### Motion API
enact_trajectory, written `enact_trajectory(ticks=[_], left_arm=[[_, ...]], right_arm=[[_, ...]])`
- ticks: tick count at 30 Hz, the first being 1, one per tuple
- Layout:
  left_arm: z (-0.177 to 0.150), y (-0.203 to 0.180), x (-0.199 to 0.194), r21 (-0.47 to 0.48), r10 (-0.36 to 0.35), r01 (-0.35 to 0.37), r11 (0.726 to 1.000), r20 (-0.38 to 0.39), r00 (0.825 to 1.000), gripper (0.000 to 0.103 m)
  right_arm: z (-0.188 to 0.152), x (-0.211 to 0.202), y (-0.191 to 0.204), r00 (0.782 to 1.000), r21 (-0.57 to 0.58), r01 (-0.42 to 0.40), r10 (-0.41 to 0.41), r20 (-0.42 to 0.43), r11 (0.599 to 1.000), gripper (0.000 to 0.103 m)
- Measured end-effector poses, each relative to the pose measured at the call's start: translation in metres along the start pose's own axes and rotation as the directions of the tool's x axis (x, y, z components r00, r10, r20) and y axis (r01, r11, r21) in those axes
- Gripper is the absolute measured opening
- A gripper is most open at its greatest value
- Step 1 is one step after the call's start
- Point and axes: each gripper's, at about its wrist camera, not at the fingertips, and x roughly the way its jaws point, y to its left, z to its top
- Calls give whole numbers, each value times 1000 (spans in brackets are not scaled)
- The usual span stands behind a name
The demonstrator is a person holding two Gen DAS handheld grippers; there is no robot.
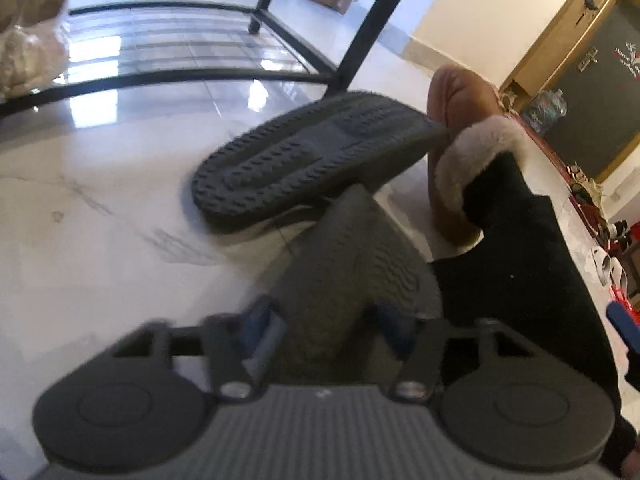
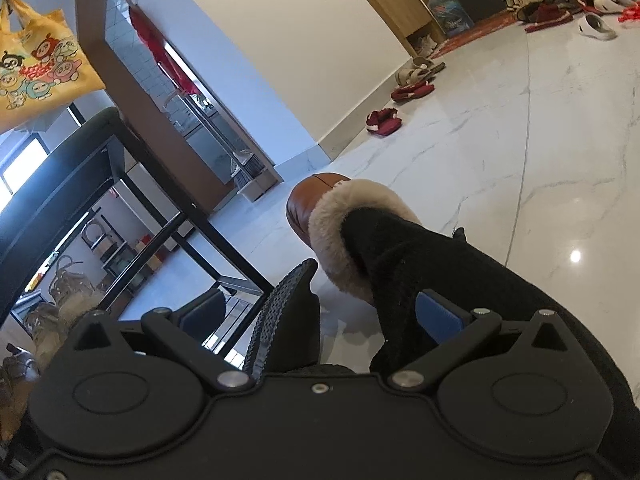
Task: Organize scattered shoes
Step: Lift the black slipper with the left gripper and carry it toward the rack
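My left gripper (image 1: 328, 316) is shut on a grey slipper (image 1: 348, 264) and holds it above the floor. A second grey slipper (image 1: 304, 160) hangs sole-up in front, tilted. In the right wrist view that dark slipper (image 2: 288, 312) stands on edge between my right gripper's fingers; my right gripper (image 2: 320, 320) looks wide and only its left side is near the sole. A person's leg in black with a brown fur-lined slipper (image 2: 332, 216) stands right beside both grippers; it also shows in the left wrist view (image 1: 472, 132).
A black metal shoe rack (image 1: 192, 76) stands ahead on the white marble floor (image 2: 520, 184), with light fluffy shoes (image 1: 28, 36) on its left end. Red slippers (image 2: 384, 120), sandals (image 2: 420, 70) and white clogs (image 2: 596, 26) lie scattered along the wall. A yellow bag (image 2: 36, 72) hangs at left.
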Motion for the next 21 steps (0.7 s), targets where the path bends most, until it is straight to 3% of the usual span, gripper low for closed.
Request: enact_trajectory(ticks=[2,4,8,12,15,19,21], left_arm=[[-11,5,-14,-90,20,-17,996,29,999,41],[-20,8,-29,-114,48,-41,993,65,997,38],[-32,22,-73,-146,168,-145,979,165,972,38],[-43,45,-117,-209,287,-236,949,264,921,38],[-63,75,-155,-333,397,-290,897,318,861,38],[-96,112,-170,-418,520,-386,822,274,809,38],[-106,122,-171,-435,546,-406,804,269,793,41]], right_arm=[[0,0,0,1000,-1,-2,2,-5,1000,103],[-1,0,1,1000,-3,-2,2,-3,1000,103],[-2,-1,0,1000,-6,4,-4,-1,1000,103],[-4,-2,2,1000,-18,16,-16,-4,1000,103],[-6,-2,4,1000,-26,24,-25,-6,999,103],[-8,-3,6,999,-36,38,-38,-11,999,103],[-8,-3,6,999,-36,40,-41,-19,999,103]])
